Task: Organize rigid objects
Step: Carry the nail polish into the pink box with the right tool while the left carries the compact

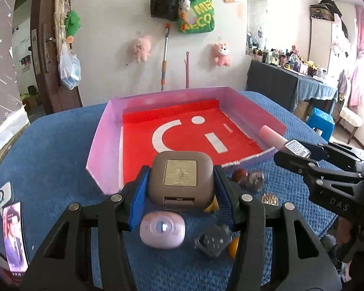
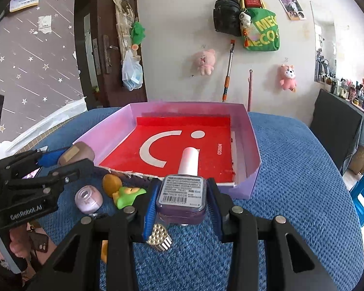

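Left wrist view: the left gripper (image 1: 180, 189) has its jaws closed on a brown case (image 1: 180, 178), held above the blue cloth (image 1: 48, 145) just before the tray (image 1: 104, 131). Right wrist view: the right gripper (image 2: 182, 202) clamps a bottle (image 2: 182, 194), its white cap (image 2: 189, 161) pointing ahead over the tray's near edge.

Taupe case (image 1: 180, 180) and pink-capped bottle (image 2: 182, 195) held before, perhaps above, pink tray (image 2: 252, 143).
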### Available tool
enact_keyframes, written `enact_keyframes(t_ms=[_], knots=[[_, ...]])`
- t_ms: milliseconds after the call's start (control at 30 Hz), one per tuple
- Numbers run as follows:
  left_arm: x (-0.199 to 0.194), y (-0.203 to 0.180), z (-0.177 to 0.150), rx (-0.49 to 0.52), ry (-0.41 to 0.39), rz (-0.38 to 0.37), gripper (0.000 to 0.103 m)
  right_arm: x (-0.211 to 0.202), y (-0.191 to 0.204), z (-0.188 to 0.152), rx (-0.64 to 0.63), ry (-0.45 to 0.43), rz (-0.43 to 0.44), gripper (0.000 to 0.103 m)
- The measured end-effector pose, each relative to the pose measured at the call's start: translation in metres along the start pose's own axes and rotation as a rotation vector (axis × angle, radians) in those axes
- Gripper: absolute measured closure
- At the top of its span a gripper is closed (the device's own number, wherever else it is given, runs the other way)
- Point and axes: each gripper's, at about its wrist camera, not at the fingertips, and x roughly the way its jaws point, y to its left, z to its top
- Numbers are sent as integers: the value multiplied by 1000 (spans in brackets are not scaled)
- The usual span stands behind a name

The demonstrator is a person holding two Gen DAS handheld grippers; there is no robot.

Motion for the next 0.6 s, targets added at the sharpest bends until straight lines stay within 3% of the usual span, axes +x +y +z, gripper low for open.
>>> enact_keyframes(t_ms=[600], knots=[[51, 18, 41, -8, 53, -26, 54, 40, -18, 40, -16, 36, -17, 63]])
